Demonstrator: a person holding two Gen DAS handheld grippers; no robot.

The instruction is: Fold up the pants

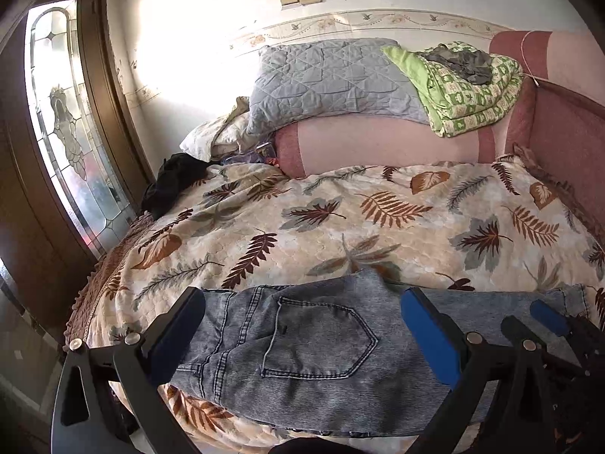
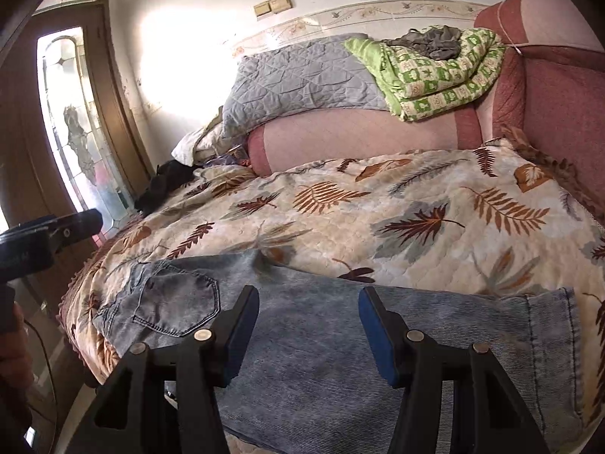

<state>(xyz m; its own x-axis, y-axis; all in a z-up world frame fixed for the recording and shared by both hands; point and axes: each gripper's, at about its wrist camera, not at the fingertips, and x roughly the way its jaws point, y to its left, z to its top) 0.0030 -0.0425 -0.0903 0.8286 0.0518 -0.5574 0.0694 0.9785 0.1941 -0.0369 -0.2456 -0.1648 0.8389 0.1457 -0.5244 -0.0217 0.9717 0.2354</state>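
Observation:
Light blue denim pants [image 1: 314, 352] lie flat along the near edge of the bed, folded lengthwise, back pocket up, waist to the left and leg hems to the right. They also show in the right wrist view [image 2: 340, 344]. My left gripper [image 1: 302, 302] is open above the waist and pocket area, holding nothing. My right gripper [image 2: 308, 299] is open above the leg section, empty. The right gripper also shows at the right edge of the left wrist view [image 1: 548, 317]. The left gripper's body shows at the left edge of the right wrist view [image 2: 49, 234].
The bed carries a leaf-print quilt [image 1: 340, 219]. At the back lie a grey quilted pillow [image 1: 325, 79], a green patterned blanket [image 1: 469, 87] and a pink bolster [image 1: 378, 143]. A dark garment [image 1: 174, 178] lies at the far left edge. A glass-panelled door [image 1: 64, 121] stands to the left.

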